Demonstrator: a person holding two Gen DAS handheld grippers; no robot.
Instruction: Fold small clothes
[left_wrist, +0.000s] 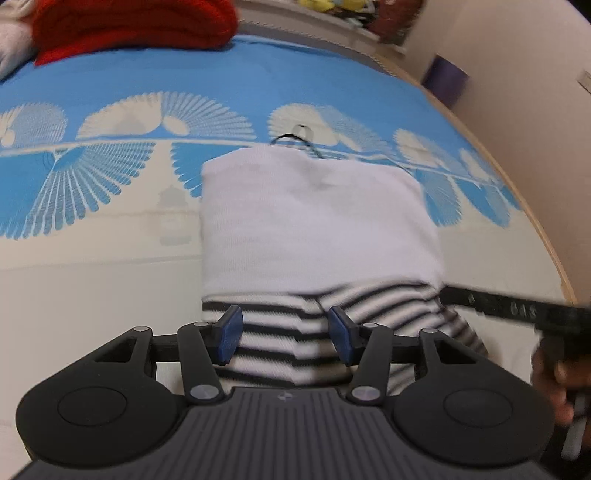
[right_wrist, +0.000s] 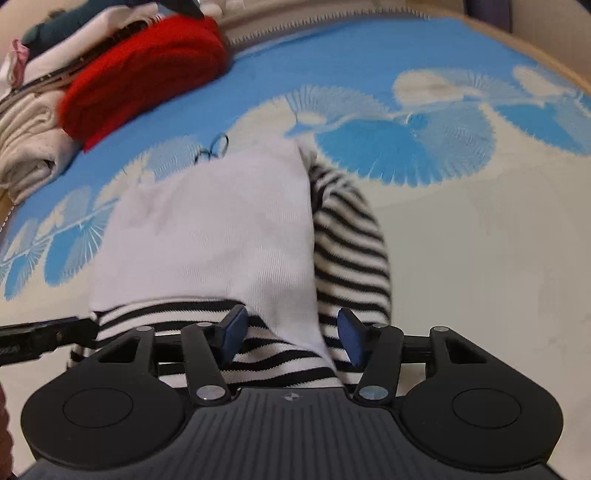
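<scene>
A small garment lies on the bed: a plain white panel (left_wrist: 314, 221) folded over black-and-white striped fabric (left_wrist: 273, 343). It also shows in the right wrist view (right_wrist: 207, 236), with a striped sleeve (right_wrist: 351, 251) running along its right side. My left gripper (left_wrist: 286, 334) is open, its blue pads (left_wrist: 231, 332) straddling the striped near edge. My right gripper (right_wrist: 290, 334) is open too, over the same striped edge at the garment's right corner. The other gripper shows at the right edge of the left wrist view (left_wrist: 517, 308).
The bed cover (left_wrist: 110, 184) is blue and cream with a fan pattern. A red knitted item (right_wrist: 147, 74) and a stack of pale folded clothes (right_wrist: 26, 147) lie at the far left. A thin black loop (left_wrist: 295, 142) lies behind the garment. A wall (left_wrist: 535, 110) is at right.
</scene>
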